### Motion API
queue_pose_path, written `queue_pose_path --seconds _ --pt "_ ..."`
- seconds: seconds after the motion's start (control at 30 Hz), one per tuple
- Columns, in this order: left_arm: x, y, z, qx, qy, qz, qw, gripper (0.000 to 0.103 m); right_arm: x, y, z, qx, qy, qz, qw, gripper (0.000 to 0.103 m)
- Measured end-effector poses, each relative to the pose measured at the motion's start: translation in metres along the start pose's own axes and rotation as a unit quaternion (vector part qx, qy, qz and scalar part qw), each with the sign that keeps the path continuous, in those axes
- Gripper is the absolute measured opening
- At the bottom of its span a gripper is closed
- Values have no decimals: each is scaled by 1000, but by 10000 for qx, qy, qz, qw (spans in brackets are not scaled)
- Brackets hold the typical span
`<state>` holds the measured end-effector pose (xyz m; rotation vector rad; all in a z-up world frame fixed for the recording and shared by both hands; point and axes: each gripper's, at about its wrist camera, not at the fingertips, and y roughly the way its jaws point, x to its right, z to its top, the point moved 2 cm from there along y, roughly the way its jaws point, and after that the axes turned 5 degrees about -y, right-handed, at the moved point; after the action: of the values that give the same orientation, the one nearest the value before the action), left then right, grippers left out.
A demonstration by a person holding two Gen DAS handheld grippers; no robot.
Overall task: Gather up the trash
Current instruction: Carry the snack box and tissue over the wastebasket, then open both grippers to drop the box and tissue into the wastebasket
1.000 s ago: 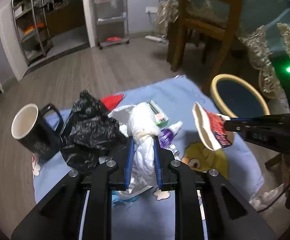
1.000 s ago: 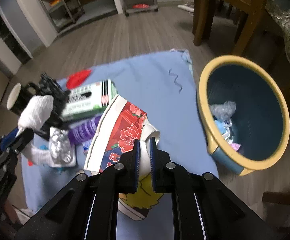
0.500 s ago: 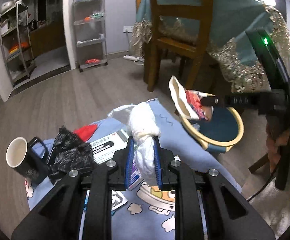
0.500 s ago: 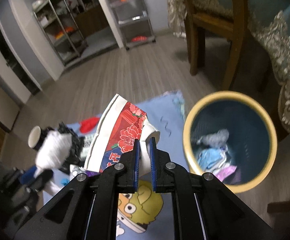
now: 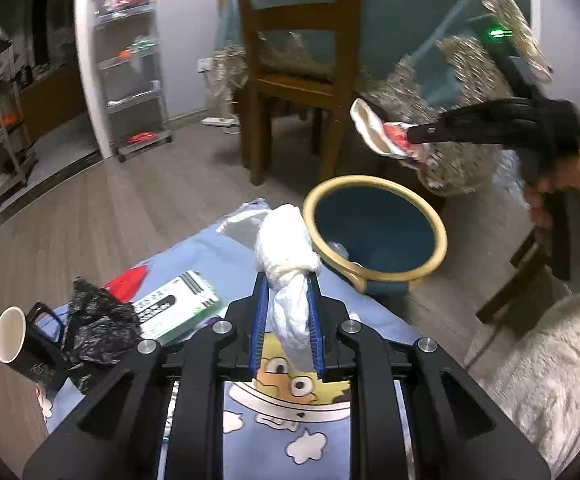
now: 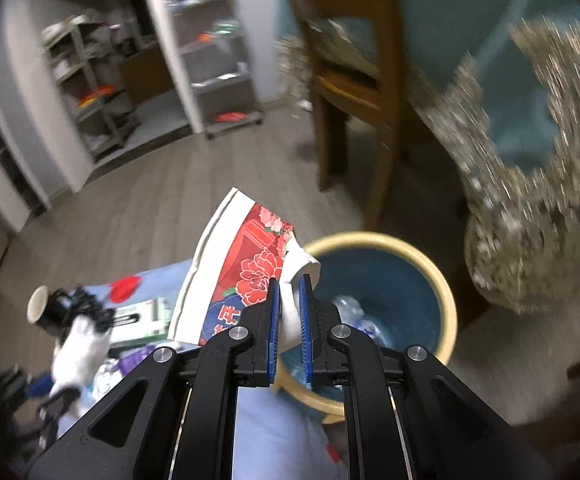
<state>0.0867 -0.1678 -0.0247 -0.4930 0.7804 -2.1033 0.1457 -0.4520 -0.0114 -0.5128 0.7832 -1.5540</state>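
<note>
The flattened paper cup (image 6: 242, 268), pinched in the nearly closed right tool (image 6: 289, 312), hangs over the near rim of the bin (image 6: 446, 304). The left tool (image 5: 287, 312) clamps a knotted white bag (image 5: 286, 256). Best to centre each piece above the opening before letting go.
</note>
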Motion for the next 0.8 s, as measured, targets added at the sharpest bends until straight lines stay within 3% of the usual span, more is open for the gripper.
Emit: queue_pose_path --seconds 0.23,0.43,0.6,0.8 --pt "36 23 -11 -379 284 -256 9985 18 38 46 -19 -707 548 -19 9960 11" --pt "61 47 -15 -702 451 -507 9952 18 71 59 -30 -968 960 -190 9905 11" --pt "77 74 2 -797 561 -635 9932 18 96 73 -42 -1234 1197 -306 9846 11" --pt "90 120 22 -968 680 -586 9912 18 99 81 -45 -1379 1333 -312 9809 11"
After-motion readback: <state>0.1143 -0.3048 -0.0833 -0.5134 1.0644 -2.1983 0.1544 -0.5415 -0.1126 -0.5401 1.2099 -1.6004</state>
